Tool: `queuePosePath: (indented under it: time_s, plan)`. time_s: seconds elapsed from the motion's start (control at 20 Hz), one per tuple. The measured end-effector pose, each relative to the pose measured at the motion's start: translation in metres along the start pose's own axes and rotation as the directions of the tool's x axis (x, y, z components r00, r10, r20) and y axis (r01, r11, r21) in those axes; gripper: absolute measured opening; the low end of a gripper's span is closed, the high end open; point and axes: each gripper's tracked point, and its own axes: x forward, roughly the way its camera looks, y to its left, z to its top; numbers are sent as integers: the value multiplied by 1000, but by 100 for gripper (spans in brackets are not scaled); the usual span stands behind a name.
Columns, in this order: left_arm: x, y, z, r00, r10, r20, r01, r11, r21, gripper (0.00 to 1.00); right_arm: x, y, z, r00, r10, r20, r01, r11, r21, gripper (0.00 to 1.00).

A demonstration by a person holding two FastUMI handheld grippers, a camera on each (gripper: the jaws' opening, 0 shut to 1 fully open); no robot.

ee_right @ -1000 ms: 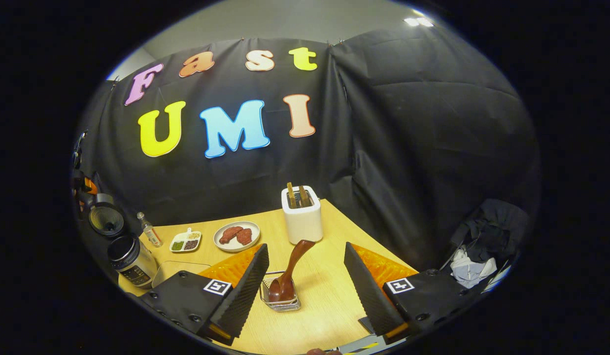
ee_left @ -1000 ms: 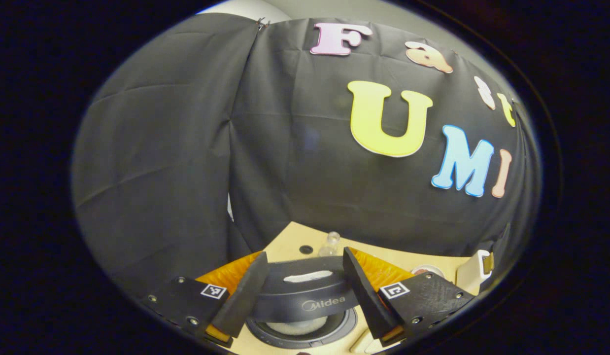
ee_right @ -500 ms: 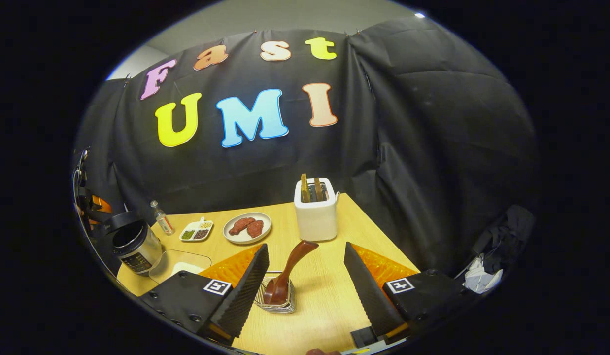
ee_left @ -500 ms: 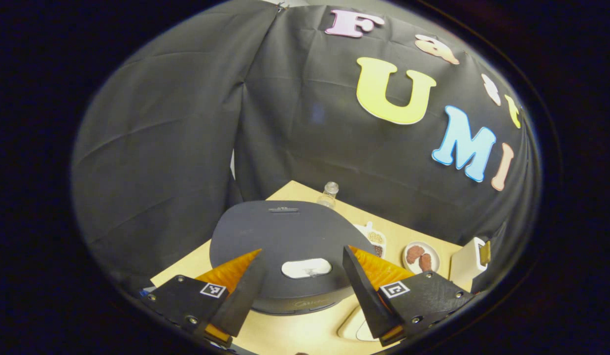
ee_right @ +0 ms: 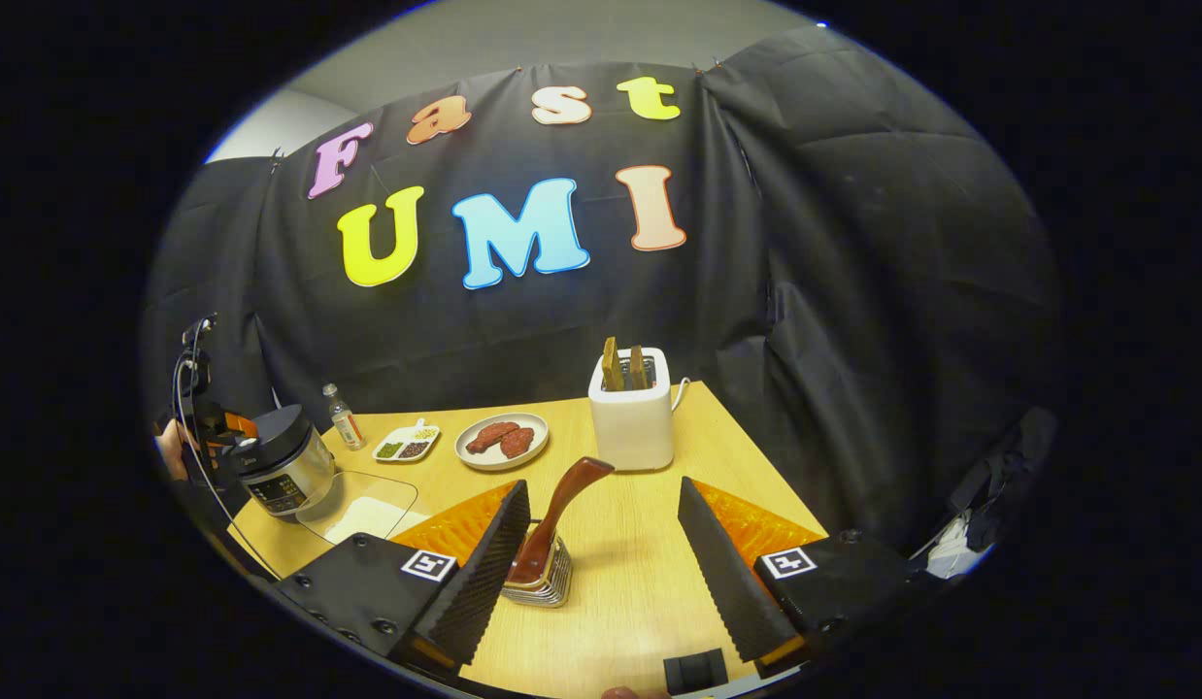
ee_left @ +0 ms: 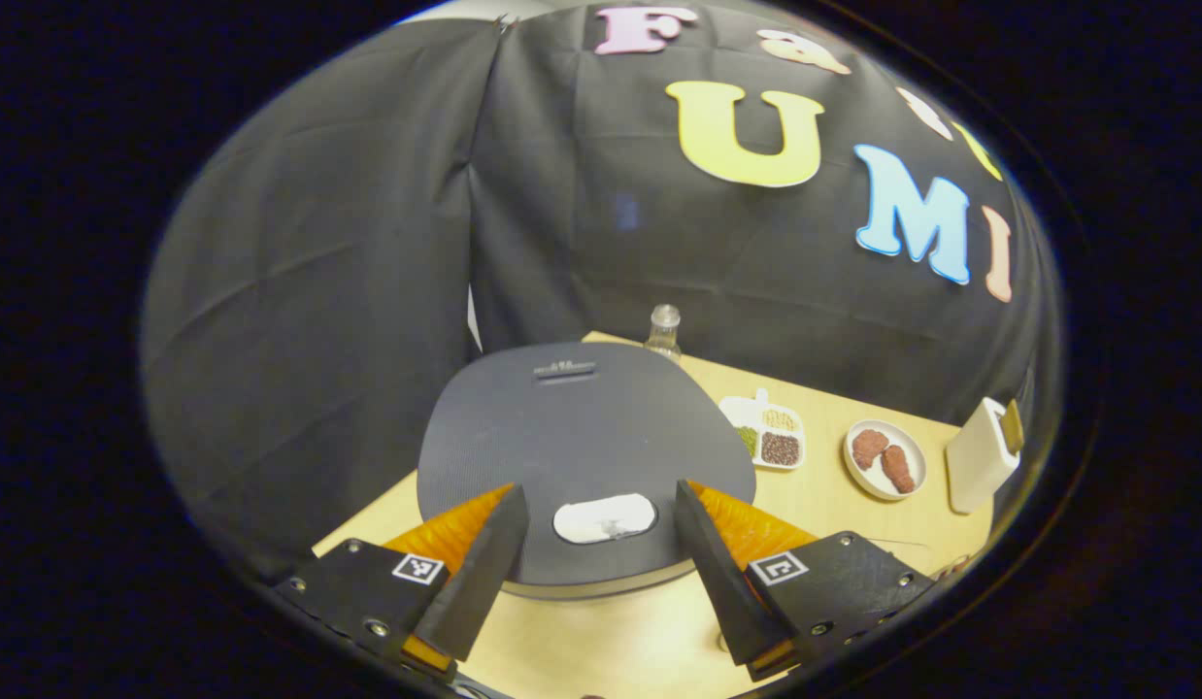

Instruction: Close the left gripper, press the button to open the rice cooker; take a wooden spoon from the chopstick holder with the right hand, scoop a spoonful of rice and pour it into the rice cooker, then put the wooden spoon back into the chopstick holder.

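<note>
Left gripper view: left claw spread wide, holding nothing. Cooker lies straight ahead between the fingers, lid down; its white button sits just ahead of the fingertips, untouched. Cooker body is hidden under the lid. Bottle stands beyond the cooker, its lower part hidden behind the lid. Ahead right: divided dish with grains, plate with two brown pieces, toaster near the picture's edge.

Right gripper view: right claw wide open, empty. Wire holder on the bench beside the left finger, partly hidden by it; spoon stands in it, handle leaning right. Toaster ahead holds two slices. Far left, a glass tray with rice.
</note>
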Motion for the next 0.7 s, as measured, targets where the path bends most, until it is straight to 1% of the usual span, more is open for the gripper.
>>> queuePosePath:
  time_s: [0.05,0.1,0.15,0.2,0.25,0.3,0.35,0.4,0.45,0.5,0.55,0.6,0.65,0.7]
  plan:
    - [-3,1,1,1000,7,6,-7,1000,5,98,1,1,-7,1000,13,-23,-13,1000,-16,98]
    - [-2,0,4,1000,5,10,-5,1000,-3,100,1,-2,-10,999,10,-32,-11,1000,-30,98]
    - [-2,1,0,1000,0,2,0,1000,-14,96,9,2,-14,999,22,-36,-23,999,-28,98]
    - [-1,1,2,1000,-7,5,7,1000,-14,99,9,7,-15,998,36,-42,-37,999,-21,98]
    - [-3,1,-1,1000,-15,-5,15,1000,-3,96,10,12,-20,998,49,-49,-50,998,-25,98]
    - [-3,1,0,1000,-22,-4,22,1000,6,99,11,13,-24,997,54,-58,-56,998,-41,98]
    - [-2,1,-1,1000,-27,-10,27,1000,9,96,11,15,-26,996,58,-64,-62,997,-53,98]
    - [0,1,-1,999,-32,-15,32,999,10,99,11,17,-28,995,67,-68,-70,996,-55,98]
    - [3,1,-5,999,-35,-40,36,999,13,99,12,20,-30,995,74,-72,-78,995,-54,98]
    - [0,2,-10,997,-32,-72,33,999,9,99,13,21,-32,994,76,-76,-80,995,-55,98]
    - [5,0,-4,998,-31,-55,31,999,12,96,13,21,-34,994,77,-83,-82,995,-56,98]
    - [3,1,-7,997,-28,-78,29,1000,9,99,13,21,-36,993,77,-88,-82,995,-56,98]
    - [3,1,-3,998,-27,-63,27,1000,9,99,12,22,-37,993,78,-90,-83,995,-52,98]
    - [3,0,-8,997,-25,-76,26,1000,14,99,11,22,-36,993,79,-91,-83,995,-46,98]
